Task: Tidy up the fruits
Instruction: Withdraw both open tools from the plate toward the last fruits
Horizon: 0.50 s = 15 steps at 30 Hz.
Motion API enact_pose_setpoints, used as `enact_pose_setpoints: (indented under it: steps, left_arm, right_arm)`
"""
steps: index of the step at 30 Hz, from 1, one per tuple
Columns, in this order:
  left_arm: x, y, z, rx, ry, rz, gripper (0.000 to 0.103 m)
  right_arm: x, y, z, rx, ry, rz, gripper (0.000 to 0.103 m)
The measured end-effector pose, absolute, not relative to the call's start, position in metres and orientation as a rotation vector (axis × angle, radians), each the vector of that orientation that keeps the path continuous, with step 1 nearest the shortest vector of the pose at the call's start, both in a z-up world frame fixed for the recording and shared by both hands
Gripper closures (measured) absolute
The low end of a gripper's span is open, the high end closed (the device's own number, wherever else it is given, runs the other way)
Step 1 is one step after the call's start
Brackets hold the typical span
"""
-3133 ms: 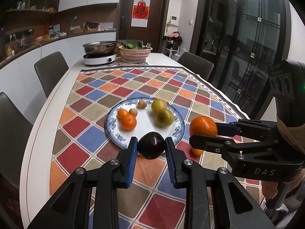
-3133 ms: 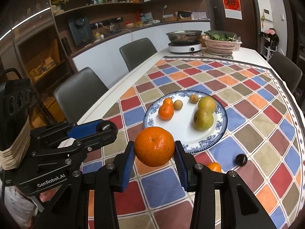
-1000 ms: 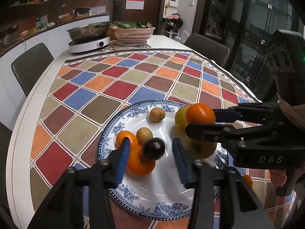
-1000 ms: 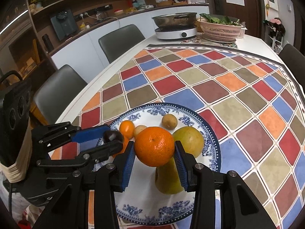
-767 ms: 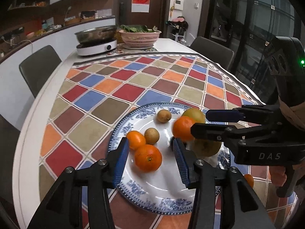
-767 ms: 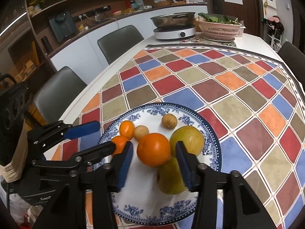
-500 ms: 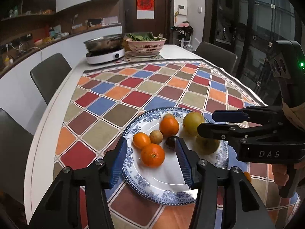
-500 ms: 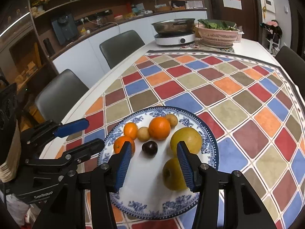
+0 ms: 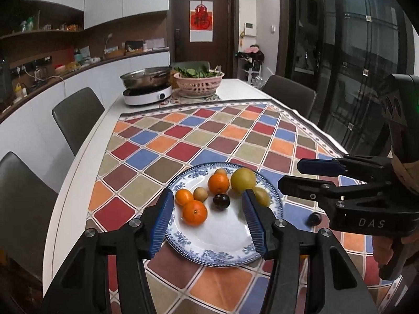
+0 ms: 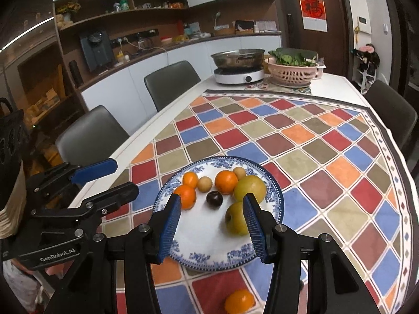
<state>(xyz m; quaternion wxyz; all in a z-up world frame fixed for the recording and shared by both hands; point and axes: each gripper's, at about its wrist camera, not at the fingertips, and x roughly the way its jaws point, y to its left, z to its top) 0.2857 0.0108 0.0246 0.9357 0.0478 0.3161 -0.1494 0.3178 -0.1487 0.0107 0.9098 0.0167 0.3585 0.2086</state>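
The left hand-held gripper (image 9: 208, 216) is wide open and holds nothing. It hangs above the near side of the blue and white plate (image 9: 225, 246). The right hand-held gripper (image 10: 212, 218) is wide open too, with nothing between its blue pads (image 10: 170, 219). It also hangs over the near part of the plate. In the left wrist view, the right hand-held gripper shows at the right side, beside the plate, with its jaws apart.

The plate sits on a tablecloth (image 9: 183, 146) made of many colored squares, spread over the white tabletop (image 9: 78, 172). Lots of fruit lies on the plate. There are three oranges: a big orange (image 10: 226, 181) near the middle, a small orange (image 10: 190, 179) at the left, and another orange (image 10: 186, 196) just in front of it, touching it. A small tan round fruit (image 10: 204, 184) sits between the small orange and the big orange. One more small tan fruit (image 10: 239, 173) is tucked behind the big orange. A dark plum (image 10: 214, 200) lies alone on the white middle of the plate. On the right side of the plate is a yellow-green pear (image 10: 250, 188), and a second pear (image 10: 235, 221) lies just in front of it.

Two fruits are not on the plate. A small orange fruit (image 10: 239, 301) lies on the tablecloth close to the camera, near the plate. A small dark round fruit (image 9: 314, 218) lies on the cloth to the right of the plate.

At the far end of the tabletop stand a metal pot on a white cooker (image 9: 146, 89) and a pink basket of green leaves (image 9: 199, 81).
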Motion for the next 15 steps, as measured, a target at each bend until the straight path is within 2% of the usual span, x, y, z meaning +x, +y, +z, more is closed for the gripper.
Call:
enact_pose_setpoints:
  steps: [6,11,14,15]
  left_arm:
    - [0.264,0.004,0.038,0.076,0.617,-0.308,0.046]
    - [0.245,-0.005,0.048,0.083,0.587,-0.314,0.038]
    - [0.234,-0.012,0.053,0.094,0.573,-0.312,0.036]
    - [0.23,-0.016,0.055,0.095,0.571,-0.312,0.035]
  right_arm:
    - [0.292,-0.158,0.027,0.015,0.696,0.402,0.053]
    - [0.275,-0.169,0.04,0.006,0.665,0.382,0.053]
    - [0.263,-0.176,0.048,0.004,0.638,0.371,0.041]
    - [0.259,-0.179,0.051,0.005,0.626,0.366,0.041]
